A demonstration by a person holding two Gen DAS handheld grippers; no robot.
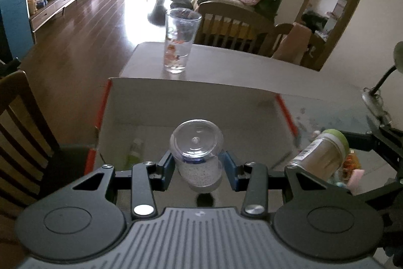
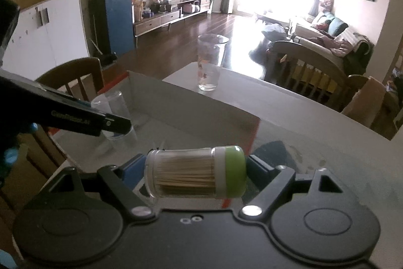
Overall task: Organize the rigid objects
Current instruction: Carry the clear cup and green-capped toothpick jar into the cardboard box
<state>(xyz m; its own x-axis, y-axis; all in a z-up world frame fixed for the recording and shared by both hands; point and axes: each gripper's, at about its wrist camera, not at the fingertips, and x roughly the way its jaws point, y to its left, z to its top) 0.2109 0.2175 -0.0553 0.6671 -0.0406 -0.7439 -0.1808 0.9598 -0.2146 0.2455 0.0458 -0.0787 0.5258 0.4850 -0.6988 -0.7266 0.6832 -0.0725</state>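
The left gripper (image 1: 199, 163) is seen with its blue fingers (image 1: 166, 168) clamped on a small clear plastic cup (image 1: 196, 143), held with its base turned toward the far side, over the near end of the open cardboard box (image 1: 191, 95). The right gripper (image 2: 194, 173) is seen with its fingers (image 2: 131, 170) set wide and pressed on the two ends of a toothpick jar (image 2: 194, 172), which is carried lying on its side, green cap toward 3 o'clock, above the box's right-hand wall.

The cup is judged light, thin-walled and smooth; a hard squeeze may flex it, so a grip across the body near the rim, as now, is judged suitable. The jar is judged light, stiff and slippery on its clear wall. The end-to-end hold is judged secure against rolling, though pressure on the cap could loosen it.

At 12 o'clock, beyond the box, a tall printed drinking glass (image 1: 181, 39) stands upright on the surface (image 1: 239, 62). It is judged fragile and top-heavy, and is best taken low around its body.

The left wrist view alone shows the box floor, where a small pale item at 11 o'clock is too blurred to identify, and a lamp (image 1: 388, 75) at 3 o'clock. The right wrist view alone shows the toothpicks inside the jar and the cup side-on under the left fingers at 9 o'clock.
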